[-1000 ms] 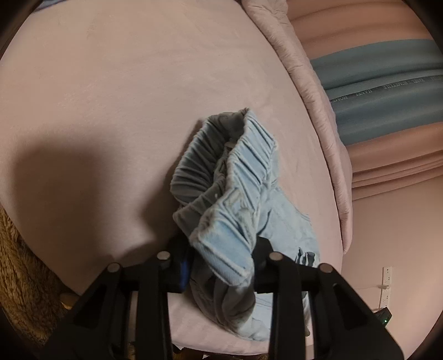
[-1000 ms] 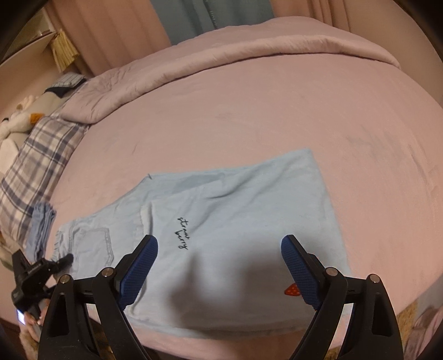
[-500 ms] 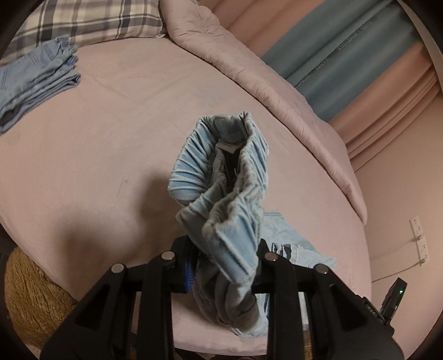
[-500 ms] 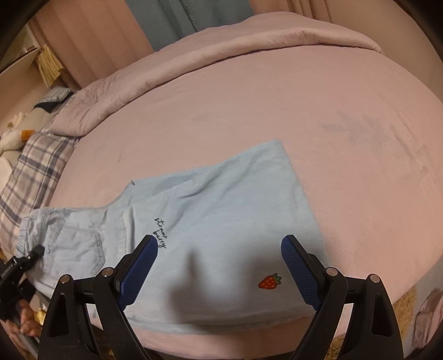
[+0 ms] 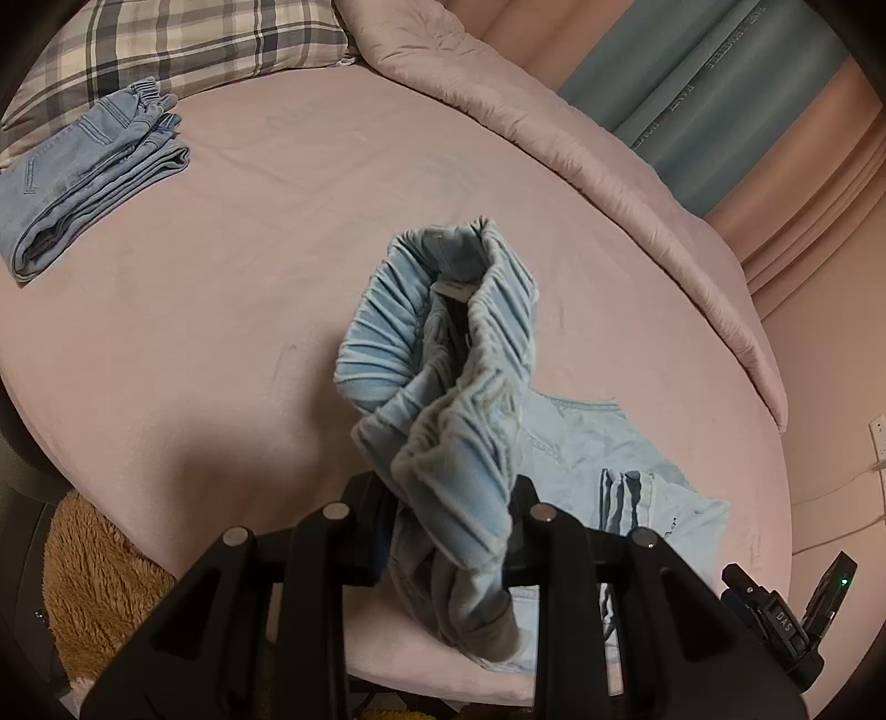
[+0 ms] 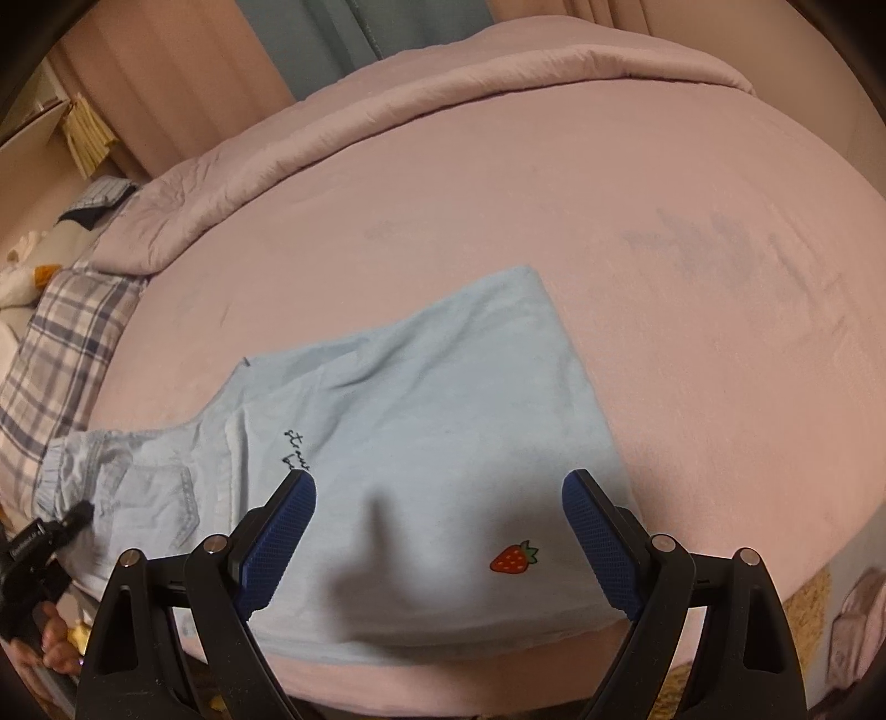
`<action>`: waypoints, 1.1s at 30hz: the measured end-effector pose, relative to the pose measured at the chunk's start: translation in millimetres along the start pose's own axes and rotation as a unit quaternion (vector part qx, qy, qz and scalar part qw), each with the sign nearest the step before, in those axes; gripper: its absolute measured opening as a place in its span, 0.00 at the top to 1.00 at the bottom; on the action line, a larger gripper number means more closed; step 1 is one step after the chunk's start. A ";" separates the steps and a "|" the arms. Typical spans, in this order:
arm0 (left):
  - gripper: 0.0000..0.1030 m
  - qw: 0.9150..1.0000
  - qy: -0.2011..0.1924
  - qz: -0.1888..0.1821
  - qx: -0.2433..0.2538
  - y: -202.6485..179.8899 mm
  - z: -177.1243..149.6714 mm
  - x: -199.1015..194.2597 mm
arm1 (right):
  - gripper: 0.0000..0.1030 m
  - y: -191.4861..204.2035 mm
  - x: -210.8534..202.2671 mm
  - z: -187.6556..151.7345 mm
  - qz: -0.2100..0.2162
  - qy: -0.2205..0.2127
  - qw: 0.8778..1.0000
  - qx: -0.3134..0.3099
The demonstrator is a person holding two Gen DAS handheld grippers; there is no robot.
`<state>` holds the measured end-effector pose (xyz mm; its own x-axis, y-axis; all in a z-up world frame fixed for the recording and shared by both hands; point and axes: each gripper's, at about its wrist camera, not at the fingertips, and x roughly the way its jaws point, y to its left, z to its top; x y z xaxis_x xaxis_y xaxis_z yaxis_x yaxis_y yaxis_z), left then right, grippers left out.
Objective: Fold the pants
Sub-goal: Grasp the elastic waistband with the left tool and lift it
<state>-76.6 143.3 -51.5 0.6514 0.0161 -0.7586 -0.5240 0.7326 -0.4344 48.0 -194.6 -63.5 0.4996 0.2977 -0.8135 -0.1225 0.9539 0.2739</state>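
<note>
Light blue pants lie spread on the pink bed; my left gripper, angled downward, pinches their gathered waistband, now lifted higher than a second ago. My right gripper hovers, jaws spread wide, over the legs.

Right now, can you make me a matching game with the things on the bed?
Things:
1. left gripper
2. right gripper
3. folded jeans
4. strawberry

States:
A. red, printed on the light blue pants
B. open, holding nothing
C. shut on the pants' gathered waistband
D. lying beside the plaid pillow

Pairs: 1-C, 2-B, 3-D, 4-A
</note>
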 end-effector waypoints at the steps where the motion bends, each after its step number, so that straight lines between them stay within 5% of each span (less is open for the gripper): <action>1: 0.74 1.000 0.001 0.002 0.000 0.5 0.5 1.1 | 0.12 0.3 0.4 0.5 0.000 0.001 1.000 0.000; 14: 0.74 1.000 0.004 0.007 0.016 -5.8 0.8 1.2 | 0.12 9.3 5.3 2.5 -0.004 0.007 1.000 -0.015; 33: 0.74 0.995 0.005 -0.034 0.089 -47.0 4.0 -6.6 | 0.12 12.8 5.5 1.6 0.001 0.003 1.000 -0.017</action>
<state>-54.1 111.5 -24.1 0.6762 -0.0443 -0.7353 -0.3719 0.8411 -0.3927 50.6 -180.8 -63.6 0.4949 0.2994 -0.8157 -0.1521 0.9541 0.2579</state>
